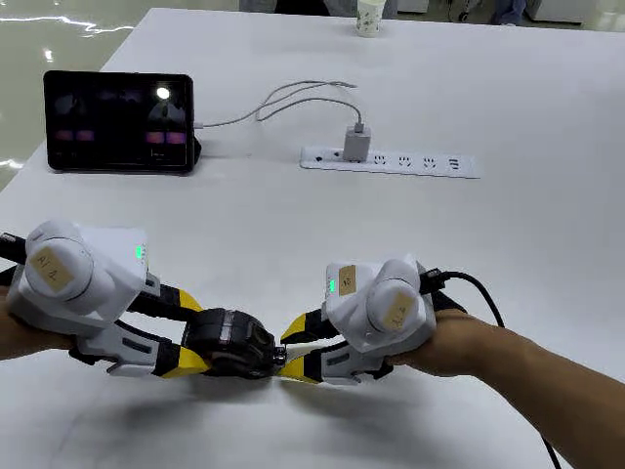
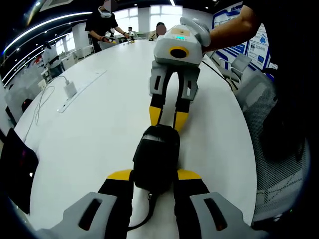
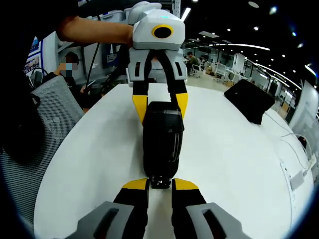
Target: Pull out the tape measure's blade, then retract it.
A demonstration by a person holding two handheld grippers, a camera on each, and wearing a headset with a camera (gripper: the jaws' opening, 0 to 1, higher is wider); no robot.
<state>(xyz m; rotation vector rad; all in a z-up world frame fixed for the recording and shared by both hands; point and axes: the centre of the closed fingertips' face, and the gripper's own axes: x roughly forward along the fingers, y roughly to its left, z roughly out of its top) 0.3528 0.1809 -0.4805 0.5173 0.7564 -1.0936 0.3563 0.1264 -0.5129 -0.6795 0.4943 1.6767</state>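
Note:
A black tape measure lies low over the white table, close to the near edge. My left gripper comes in from the left and is shut on its case, one yellow fingertip on each side. In the left gripper view the case sits between my own jaws. My right gripper comes from the right, its fingertips pinched together at the case's mouth. The right gripper view shows my right gripper shut on the small end hook of the blade. No length of blade is out.
A dark tablet stands at the back left. A white power strip with a plugged-in charger and its cable lies mid-table. A paper cup stands at the far edge. A mesh chair is beside the table.

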